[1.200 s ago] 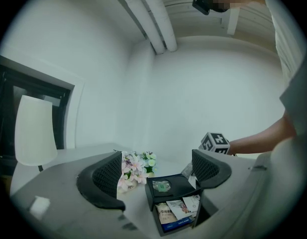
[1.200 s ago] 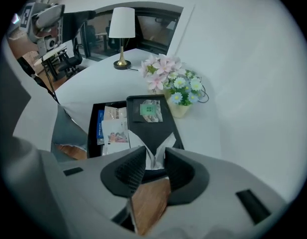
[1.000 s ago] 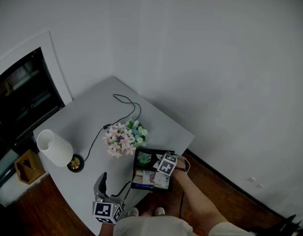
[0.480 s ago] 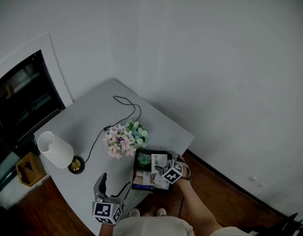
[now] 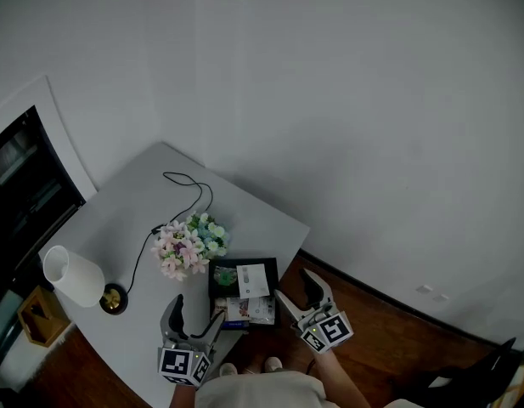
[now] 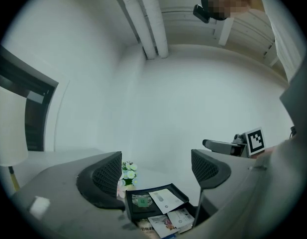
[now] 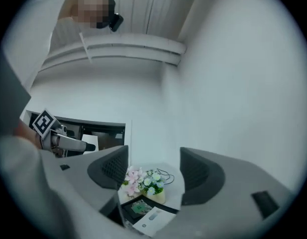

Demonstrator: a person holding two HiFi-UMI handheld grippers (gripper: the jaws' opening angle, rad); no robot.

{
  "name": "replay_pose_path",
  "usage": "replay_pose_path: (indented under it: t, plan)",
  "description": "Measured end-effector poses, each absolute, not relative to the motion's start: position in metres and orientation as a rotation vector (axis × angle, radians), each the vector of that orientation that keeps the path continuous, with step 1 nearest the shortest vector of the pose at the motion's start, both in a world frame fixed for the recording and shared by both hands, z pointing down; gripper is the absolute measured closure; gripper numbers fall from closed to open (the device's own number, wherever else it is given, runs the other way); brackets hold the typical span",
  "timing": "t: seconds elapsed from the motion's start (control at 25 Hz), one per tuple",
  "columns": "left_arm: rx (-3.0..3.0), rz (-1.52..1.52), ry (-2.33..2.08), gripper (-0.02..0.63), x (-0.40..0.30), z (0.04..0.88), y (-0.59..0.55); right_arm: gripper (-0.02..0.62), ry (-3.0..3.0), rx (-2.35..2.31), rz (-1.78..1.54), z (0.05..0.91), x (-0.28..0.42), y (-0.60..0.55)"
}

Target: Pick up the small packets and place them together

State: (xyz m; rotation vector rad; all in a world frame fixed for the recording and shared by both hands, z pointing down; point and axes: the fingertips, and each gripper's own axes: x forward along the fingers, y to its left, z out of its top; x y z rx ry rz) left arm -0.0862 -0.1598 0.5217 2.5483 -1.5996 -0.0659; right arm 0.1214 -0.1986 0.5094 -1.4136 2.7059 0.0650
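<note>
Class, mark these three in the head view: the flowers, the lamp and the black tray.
flowers (image 5: pixel 187 246), head view, middle of the bunch.
lamp (image 5: pixel 72 276), head view, white shade.
black tray (image 5: pixel 245 264), head view, far rim.

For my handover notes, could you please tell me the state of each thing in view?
Left gripper: open, empty.
Right gripper: open, empty, jaws have just closed slightly.
Black tray: lying flat, partly filled.
White packet: flat in tray.
Green packet: flat in tray.
Printed packets: side by side at tray's near end.
Lamp: upright.
Flowers: upright.
</note>
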Motion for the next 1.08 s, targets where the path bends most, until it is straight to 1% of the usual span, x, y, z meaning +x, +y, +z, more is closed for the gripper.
replay_pose_path:
  t: [0.04,0.36,1.08]
  plan:
    - [2.557,-0.064,-1.585,0.172,-0.081,0.522,-0.160,0.281,2.717,-1.435,0.070,0.514,0.124,-0.194]
    - [2.613,-0.027,-1.501,0.172,-0.056,0.524,-0.158,0.284,2.819,-1.443,0.039,0.536,0.113,-0.170]
    - [2.585,-0.024,-1.524,0.172,-0.045,0.527,-0.143,0.284,2.883,-1.359,0.040,0.532,0.117,-0.151]
